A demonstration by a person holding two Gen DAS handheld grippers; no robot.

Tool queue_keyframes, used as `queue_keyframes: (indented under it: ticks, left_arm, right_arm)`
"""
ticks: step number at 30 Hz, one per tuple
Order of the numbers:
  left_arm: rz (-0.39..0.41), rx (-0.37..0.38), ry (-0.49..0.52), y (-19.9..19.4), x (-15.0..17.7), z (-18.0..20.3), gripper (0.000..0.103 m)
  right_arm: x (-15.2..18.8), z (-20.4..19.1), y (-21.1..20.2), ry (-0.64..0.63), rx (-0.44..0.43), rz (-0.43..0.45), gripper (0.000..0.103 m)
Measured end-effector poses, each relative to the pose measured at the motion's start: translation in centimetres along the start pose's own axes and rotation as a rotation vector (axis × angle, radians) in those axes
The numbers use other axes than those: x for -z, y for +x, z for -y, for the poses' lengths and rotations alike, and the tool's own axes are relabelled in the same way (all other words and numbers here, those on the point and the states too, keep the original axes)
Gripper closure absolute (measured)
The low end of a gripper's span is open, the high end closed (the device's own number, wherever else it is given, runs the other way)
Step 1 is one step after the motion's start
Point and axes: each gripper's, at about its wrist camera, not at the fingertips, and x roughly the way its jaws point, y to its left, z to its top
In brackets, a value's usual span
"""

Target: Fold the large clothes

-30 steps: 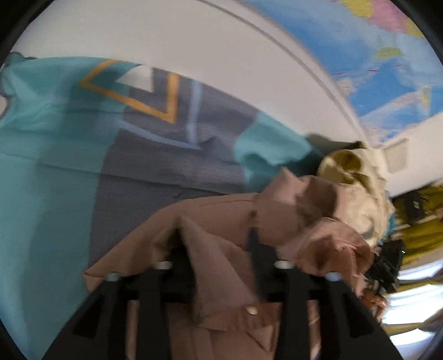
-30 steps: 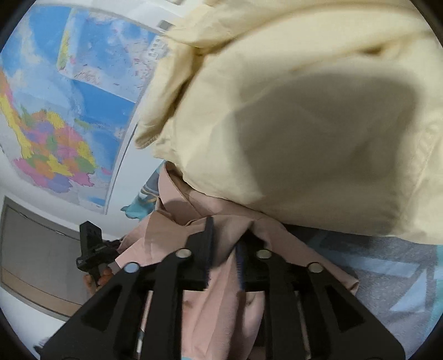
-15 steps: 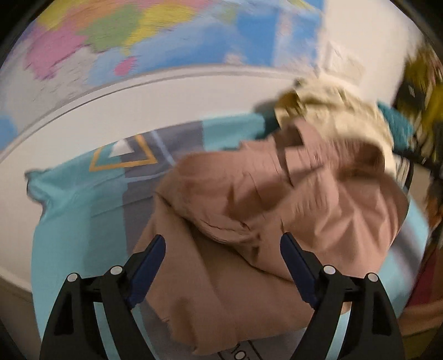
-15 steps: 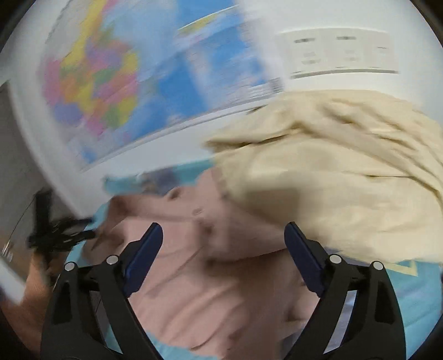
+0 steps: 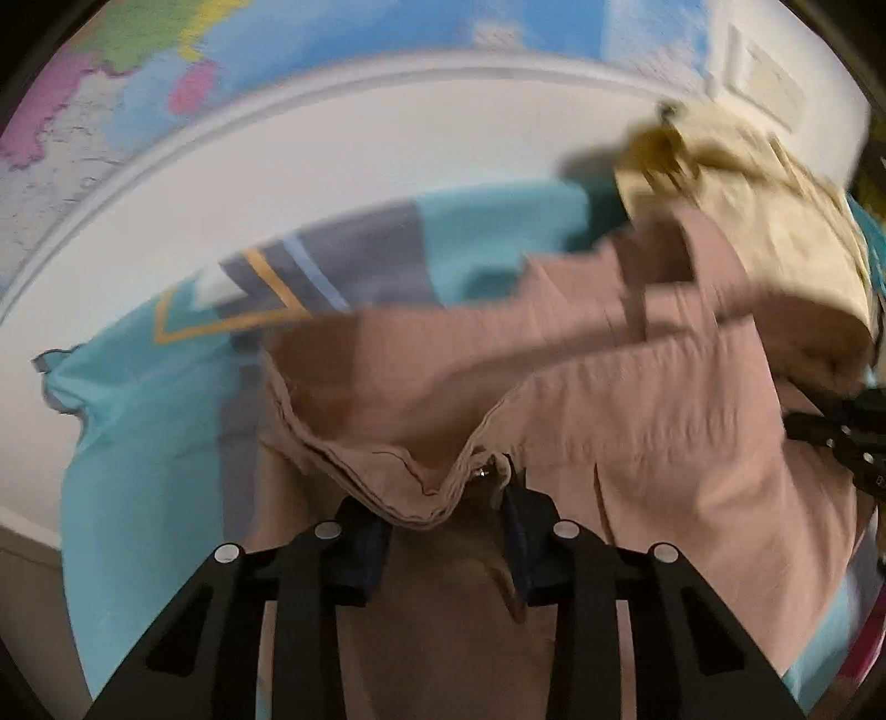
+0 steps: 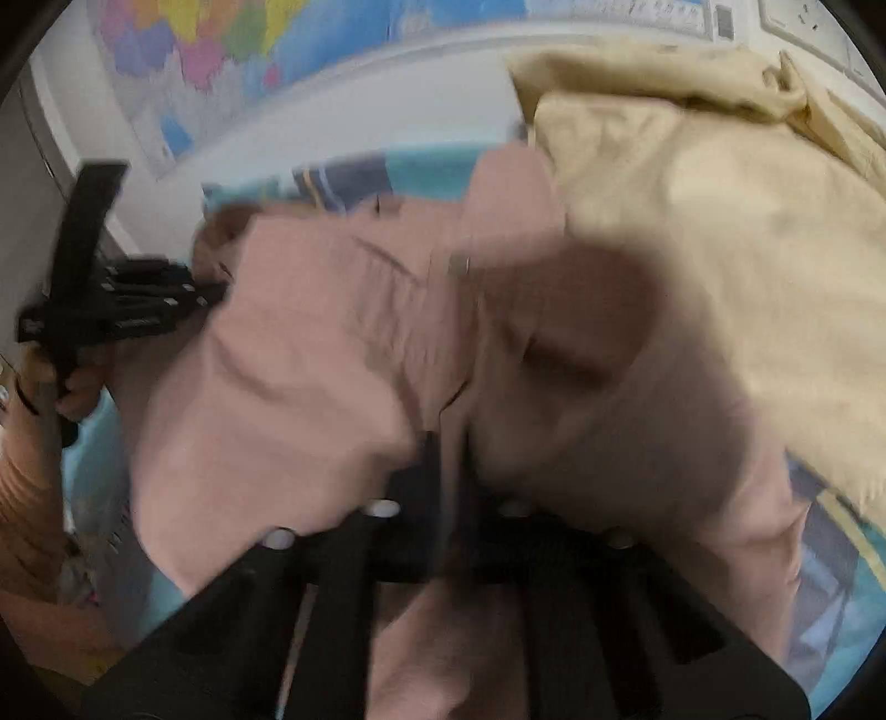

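Observation:
A large dusty-pink shirt [image 5: 637, 415] lies crumpled on the teal and grey bed cover [image 5: 138, 443]. My left gripper [image 5: 443, 515] has its jaws partly closed around a bunched hem of the shirt; the fabric fills the gap. In the right wrist view the pink shirt [image 6: 332, 343] spreads in front of my right gripper [image 6: 448, 476], whose jaws are nearly together on a fold of it. The left gripper [image 6: 133, 299] shows at the shirt's far left edge. Both views are blurred.
A cream garment [image 6: 720, 210] is heaped at the right, partly over the pink shirt; it also shows in the left wrist view [image 5: 775, 210]. A world map [image 5: 332, 33] hangs on the white wall behind the bed.
Half a second ago both grippers were wide open above the shirt. Now both have dropped onto it and closed on folds of pink fabric.

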Motion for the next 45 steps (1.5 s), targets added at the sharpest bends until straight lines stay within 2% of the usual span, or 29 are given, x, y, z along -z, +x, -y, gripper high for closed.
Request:
queue_keyframes:
  ticks: [2, 4, 5, 7, 10, 12, 13, 14, 15, 17, 19, 22, 24, 26, 29, 30, 32, 34, 35, 36, 37, 38, 39, 40, 41, 42, 43, 45]
  left_arm:
    - [0.078, 0.01, -0.067, -2.1, -1.0, -1.8, 0.065]
    - [0.147, 0.008, -0.123, -3.8, -1.4, -3.4, 0.05]
    - [0.159, 0.008, -0.137, -4.1, -1.3, -3.9, 0.039]
    - [0.151, 0.011, -0.149, -4.0, -0.7, -4.6, 0.035]
    - [0.06, 0.029, -0.16, -2.0, 1.1, -5.3, 0.028]
    - [0.021, 0.016, -0.155, -1.0, 2.6, -5.7, 0.028]
    - [0.02, 0.004, -0.151, -1.0, 3.3, -5.9, 0.028]
    - [0.026, 0.011, -0.153, -1.2, 4.2, -6.4, 0.026]
    - [0.033, 0.029, -0.163, -1.3, 4.8, -6.8, 0.023]
    - [0.058, 0.083, -0.199, -2.1, 6.2, -7.9, 0.021]
    - [0.083, 0.117, -0.212, -3.1, 7.5, -8.5, 0.019]
    - [0.11, 0.165, -0.217, -4.1, 9.1, -8.4, 0.015]
    - [0.126, 0.185, -0.205, -4.4, 10.0, -7.9, 0.008]
    - [0.133, 0.192, -0.172, -4.5, 10.8, -7.1, 0.007]
    - [0.131, 0.236, -0.129, -4.1, 11.6, -5.9, 0.007]
    - [0.128, 0.239, -0.117, -3.8, 11.7, -5.5, 0.007]
    - [0.113, 0.215, -0.099, -2.8, 11.7, -4.7, 0.007]
    - [0.082, 0.226, -0.128, -1.2, 11.6, -4.5, 0.007]
    - [0.079, 0.24, -0.16, -0.7, 11.6, -4.5, 0.007]
    - [0.091, 0.234, -0.169, -0.6, 11.6, -4.3, 0.008]
    - [0.094, 0.226, -0.15, -0.7, 11.5, -3.9, 0.014]
    - [0.093, 0.232, -0.14, -0.9, 11.5, -3.7, 0.039]
    - [0.081, 0.259, -0.158, -1.2, 11.6, -3.5, 0.056]
    - [0.064, 0.275, -0.186, -1.7, 11.6, -3.5, 0.064]
    - [0.057, 0.287, -0.202, -2.3, 11.7, -3.6, 0.077]
    - [0.054, 0.304, -0.224, -3.0, 11.8, -3.9, 0.083]
    - [0.05, 0.356, -0.262, -3.9, 12.1, -4.5, 0.085]
    - [0.048, 0.425, -0.303, -5.9, 12.8, -5.2, 0.088]
  right_arm:
    - [-1.4, -0.2, -1.7, -0.006, 0.028, 0.086, 0.1]
    - [-2.7, -0.2, -2.8, -0.004, 0.033, 0.157, 0.101]
    - [-3.2, -0.3, -2.6, -0.003, 0.033, 0.166, 0.101]
    - [-3.8, -0.2, -0.5, -0.006, 0.051, 0.118, 0.1]
    - [-3.2, 0.5, 3.2, -0.015, 0.078, 0.008, 0.098]
    - [-2.7, 1.0, 3.7, -0.004, 0.081, -0.011, 0.091]
    - [-2.5, 1.2, 3.2, 0.004, 0.079, 0.001, 0.084]
    - [-2.3, 1.3, 2.5, 0.007, 0.07, 0.018, 0.075]
    - [-2.1, 1.4, 1.1, 0.006, 0.057, 0.047, 0.061]
    - [-1.3, 1.4, -1.9, 0.007, 0.031, 0.129, 0.043]
    - [0.1, 1.2, -4.9, 0.005, 0.024, 0.198, 0.036]
    - [3.1, 2.8, -8.0, 0.05, 0.039, 0.229, 0.019]
    - [5.8, 4.3, -8.4, 0.096, 0.06, 0.194, 0.017]
    - [8.2, 5.7, -8.2, 0.143, 0.06, 0.15, 0.014]
    - [10.7, 7.0, -7.1, 0.21, 0.003, 0.095, 0.01]
    - [11.2, 7.1, -6.2, 0.204, -0.013, 0.074, 0.008]
    - [11.6, 6.9, -5.7, 0.177, 0.006, 0.078, 0.005]
    - [11.0, 6.5, -5.4, 0.166, 0.002, 0.093, 0.008]
    - [10.7, 6.4, -5.3, 0.163, -0.011, 0.094, 0.025]
    - [10.3, 6.3, -4.9, 0.16, -0.036, 0.089, 0.053]
    - [10.0, 6.4, -4.7, 0.171, -0.08, 0.081, 0.067]
    - [9.8, 6.5, -4.9, 0.184, -0.087, 0.071, 0.078]
    - [9.6, 6.5, -5.2, 0.194, -0.094, 0.063, 0.086]
    - [9.3, 6.5, -5.8, 0.208, -0.114, 0.071, 0.088]
    - [9.0, 6.5, -7.0, 0.219, -0.16, 0.096, 0.091]
    - [8.7, 6.3, -7.9, 0.221, -0.196, 0.116, 0.093]
    - [8.6, 6.0, -9.6, 0.222, -0.249, 0.144, 0.094]
    - [8.3, 4.9, -12.7, 0.189, -0.281, 0.185, 0.096]
